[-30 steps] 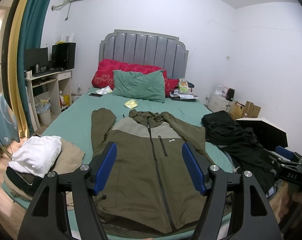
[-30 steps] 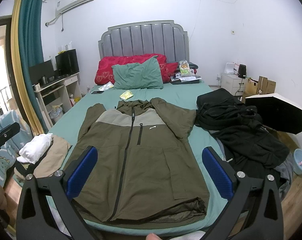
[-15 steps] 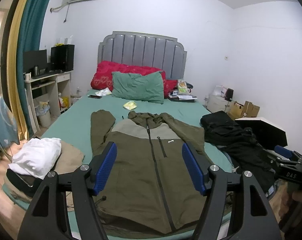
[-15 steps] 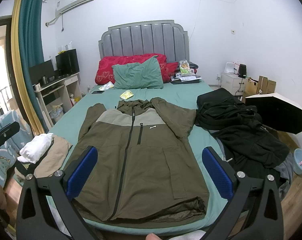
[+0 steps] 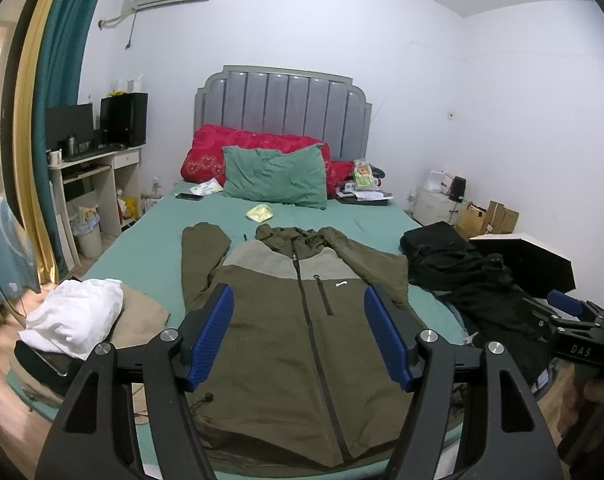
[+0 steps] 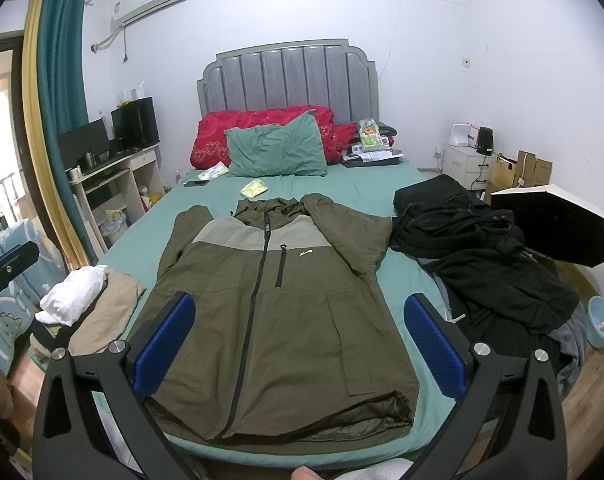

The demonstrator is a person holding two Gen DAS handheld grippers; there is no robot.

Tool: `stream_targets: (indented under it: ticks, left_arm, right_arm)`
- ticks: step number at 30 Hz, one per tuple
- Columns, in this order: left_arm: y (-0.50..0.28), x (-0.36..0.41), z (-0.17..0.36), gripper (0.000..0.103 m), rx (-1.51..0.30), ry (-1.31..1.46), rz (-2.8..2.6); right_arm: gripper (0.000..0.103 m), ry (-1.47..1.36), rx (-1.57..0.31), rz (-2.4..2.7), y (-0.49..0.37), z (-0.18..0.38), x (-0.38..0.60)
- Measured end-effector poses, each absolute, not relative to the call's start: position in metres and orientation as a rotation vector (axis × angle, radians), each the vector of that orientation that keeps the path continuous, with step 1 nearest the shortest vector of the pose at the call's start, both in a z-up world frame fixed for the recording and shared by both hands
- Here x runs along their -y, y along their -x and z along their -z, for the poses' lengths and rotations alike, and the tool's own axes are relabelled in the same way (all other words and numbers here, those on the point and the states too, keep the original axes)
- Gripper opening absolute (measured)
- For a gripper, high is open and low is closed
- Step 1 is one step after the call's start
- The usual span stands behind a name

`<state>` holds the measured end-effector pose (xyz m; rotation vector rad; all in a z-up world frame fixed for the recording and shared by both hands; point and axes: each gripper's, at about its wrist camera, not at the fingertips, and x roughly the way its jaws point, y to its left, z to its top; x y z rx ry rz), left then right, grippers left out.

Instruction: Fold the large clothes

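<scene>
An olive-green zip jacket [image 5: 302, 340] with a pale chest band lies flat and face up on the green bed [image 5: 149, 236], hood toward the pillows; it also shows in the right wrist view [image 6: 269, 320]. Its sleeves lie folded along its sides. My left gripper [image 5: 297, 332] is open and empty, held above the jacket's hem at the foot of the bed. My right gripper [image 6: 297, 340] is open and empty, also above the hem. The right gripper shows at the right edge of the left wrist view [image 5: 570, 312].
A pile of black clothes [image 6: 482, 256] lies on the bed's right side, beside an open black umbrella [image 6: 562, 220]. White and tan folded clothes [image 6: 85, 300] sit at the left foot corner. A green pillow [image 6: 277, 152], red bedding, a phone and small items are near the headboard. A desk [image 6: 109, 184] stands left.
The left wrist view has tilted slightly upward, so the bed sits a little lower in it. The jacket and the right gripper have not moved.
</scene>
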<state>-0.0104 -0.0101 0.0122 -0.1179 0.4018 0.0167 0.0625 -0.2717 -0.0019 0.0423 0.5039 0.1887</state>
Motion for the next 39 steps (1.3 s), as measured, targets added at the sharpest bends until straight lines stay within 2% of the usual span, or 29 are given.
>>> stream_targets:
  ticks: [39]
  left_arm:
    - [0.0156,0.0117,-0.0159,0.071,-0.389,0.122,-0.015]
  right_arm:
    - [0.103,-0.045,-0.505,-0.189,-0.0631,0.0018,0.2735]
